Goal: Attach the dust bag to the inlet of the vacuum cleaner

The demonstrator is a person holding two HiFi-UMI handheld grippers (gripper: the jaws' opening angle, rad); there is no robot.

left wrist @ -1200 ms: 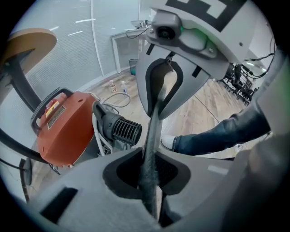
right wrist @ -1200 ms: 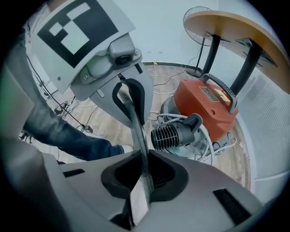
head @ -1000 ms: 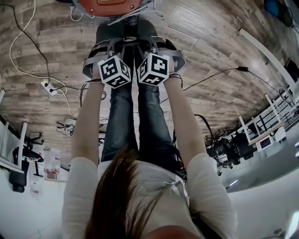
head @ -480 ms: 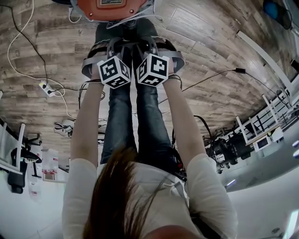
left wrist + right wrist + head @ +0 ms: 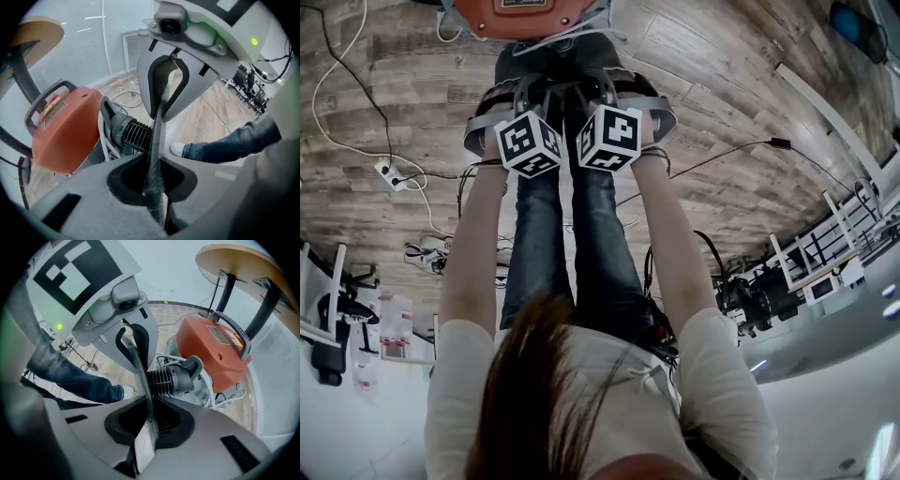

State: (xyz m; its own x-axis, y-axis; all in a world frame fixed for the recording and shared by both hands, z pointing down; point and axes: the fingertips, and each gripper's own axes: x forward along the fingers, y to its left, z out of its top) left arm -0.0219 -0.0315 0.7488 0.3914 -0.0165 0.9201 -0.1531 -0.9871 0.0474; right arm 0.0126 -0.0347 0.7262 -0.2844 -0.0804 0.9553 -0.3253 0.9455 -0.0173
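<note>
head view: i look down past my own arms at my left gripper (image 5: 532,94) and my right gripper (image 5: 605,92), side by side over my jeans, marker cubes almost touching. both point steeply down at the wooden floor (image 5: 722,75). just beyond them sits the orange vacuum cleaner (image 5: 520,14), cut off by the top edge. a white power strip (image 5: 389,173) lies on the floor well off to the left.

in the left gripper view, my left gripper (image 5: 152,161) has its fingers pressed onto a thin grey felt edge of the dust bag (image 5: 154,136). the edge runs straight up from my fingers into the right gripper (image 5: 161,105) opposite. behind the bag stands the vacuum cleaner (image 5: 65,126), with its ribbed black inlet (image 5: 133,133) pointing towards the bag. the bag's edge crosses in front of the inlet's mouth; i cannot tell whether they touch. my white shoe (image 5: 178,149) is on the floor beyond.

in the right gripper view, my right gripper (image 5: 147,413) pinches the same dust bag (image 5: 143,376), a pale stiff piece showing beside the felt. the left gripper (image 5: 136,341) holds the far end. the inlet (image 5: 171,378) sits just behind the bag, and the vacuum cleaner (image 5: 211,352) stands under a round worktop (image 5: 234,263).
</note>
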